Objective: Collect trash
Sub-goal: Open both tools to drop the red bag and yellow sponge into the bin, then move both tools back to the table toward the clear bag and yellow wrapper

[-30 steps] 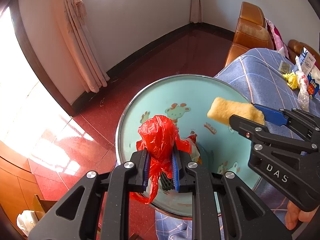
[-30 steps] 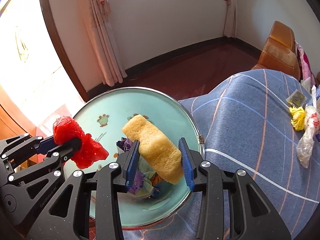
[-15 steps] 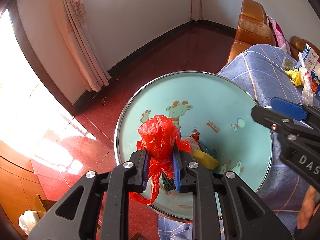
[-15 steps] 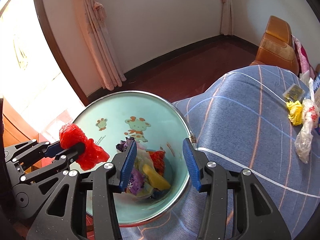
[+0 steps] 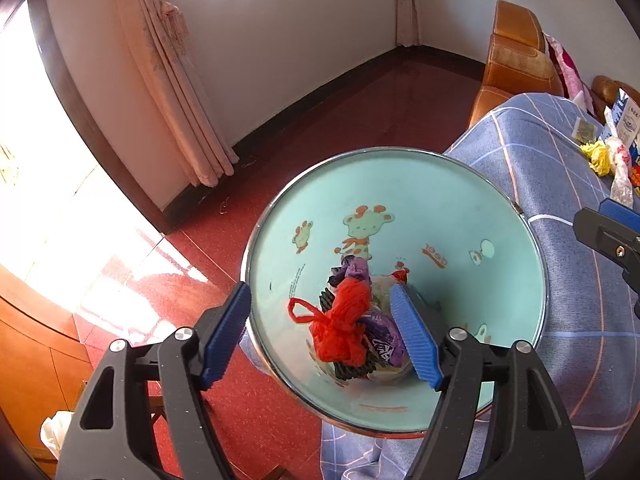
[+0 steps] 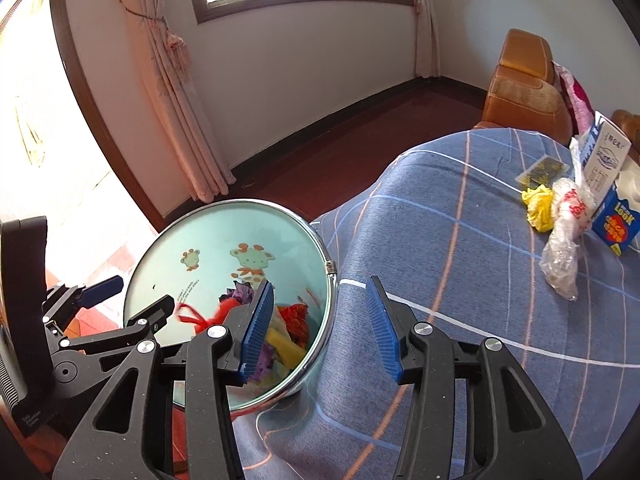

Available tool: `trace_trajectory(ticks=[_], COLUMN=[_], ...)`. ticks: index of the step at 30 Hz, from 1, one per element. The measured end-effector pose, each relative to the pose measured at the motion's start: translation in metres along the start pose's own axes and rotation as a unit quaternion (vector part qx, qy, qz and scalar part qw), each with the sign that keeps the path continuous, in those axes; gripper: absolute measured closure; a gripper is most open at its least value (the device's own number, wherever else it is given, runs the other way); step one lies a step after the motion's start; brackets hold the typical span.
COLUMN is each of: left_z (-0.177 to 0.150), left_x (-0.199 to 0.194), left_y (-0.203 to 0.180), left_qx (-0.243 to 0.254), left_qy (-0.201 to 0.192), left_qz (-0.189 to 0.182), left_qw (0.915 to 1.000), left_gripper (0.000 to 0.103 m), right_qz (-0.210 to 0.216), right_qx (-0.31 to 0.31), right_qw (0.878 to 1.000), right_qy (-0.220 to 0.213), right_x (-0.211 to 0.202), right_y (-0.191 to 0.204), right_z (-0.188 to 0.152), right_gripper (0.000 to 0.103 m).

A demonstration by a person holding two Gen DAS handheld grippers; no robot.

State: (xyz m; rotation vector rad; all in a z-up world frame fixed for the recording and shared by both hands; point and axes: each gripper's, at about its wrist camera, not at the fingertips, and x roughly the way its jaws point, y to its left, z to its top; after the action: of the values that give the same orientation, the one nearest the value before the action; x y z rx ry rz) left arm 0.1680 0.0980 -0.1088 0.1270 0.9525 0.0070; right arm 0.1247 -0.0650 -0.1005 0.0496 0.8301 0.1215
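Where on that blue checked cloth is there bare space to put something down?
The wide stretch of blue checked cloth between the bin and the trash at its far right end is bare. It is crowded by the milk carton, where a yellow wad, a clear plastic bag and a dark packet cluster.

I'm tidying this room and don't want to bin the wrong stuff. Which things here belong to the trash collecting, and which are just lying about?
Part of the job:
- mint-green cartoon-printed trash bin
- red plastic bag, dropping into it
- crumpled yellow paper on the blue checked bedcover
- clear crinkled plastic bag
- blue-and-white milk carton, probably

Just lying about:
- orange leather armchair
- pink curtain
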Motion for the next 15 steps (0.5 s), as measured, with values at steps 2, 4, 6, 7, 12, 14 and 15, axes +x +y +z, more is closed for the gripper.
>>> trace_trajectory(ticks=[2, 4, 6, 7, 12, 14, 15], left_z=[-0.001, -0.004, -0.007, -0.009, -0.017, -0.019, -0.02], left_x=[-0.005, -0.01, -0.013, -0.015, -0.02, -0.023, -0.024], left_y=[0.001, 0.001, -0.001, -0.003, -0.013, -0.02, -0.023], left_qx=[-0.006, -0.007, -0.005, -0.003, -0.001, 0.004, 0.009], left_qy=[-0.004, -0.007, -0.007, -0.006, 0.0, 0.001, 0.0], left_qz=[0.003, 0.006, 0.006, 0.005, -0.006, -0.013, -0.014], left_qw=[1.0, 0.9999, 0.9999, 1.0, 1.0, 0.9999, 0.9999], left_gripper=[0.027, 0.026, 0.026, 0.026, 0.019, 0.019, 0.019], right_qz=[-0.003, -0.01, -0.015, -0.017, -0.035, -0.043, -0.048], right_qx=[0.001, 0.002, 0.009, 0.012, 0.027, 0.036, 0.042], right_qw=[1.0, 1.0, 1.0, 1.0, 0.999, 0.998, 0.998], right_qy=[-0.003, -0.006, -0.006, -0.006, -0.008, -0.01, -0.011], right_x=[-0.006, -0.01, -0.012, -0.013, -0.023, -0.027, -0.03], right_y=[-0.002, -0.005, -0.01, -0.013, -0.032, -0.042, -0.049], right_z=[-0.002, -0.006, -0.01, -0.012, -0.024, -0.029, -0.032], right_gripper=[0.055, 0.055, 0.054, 0.053, 0.049, 0.048, 0.048])
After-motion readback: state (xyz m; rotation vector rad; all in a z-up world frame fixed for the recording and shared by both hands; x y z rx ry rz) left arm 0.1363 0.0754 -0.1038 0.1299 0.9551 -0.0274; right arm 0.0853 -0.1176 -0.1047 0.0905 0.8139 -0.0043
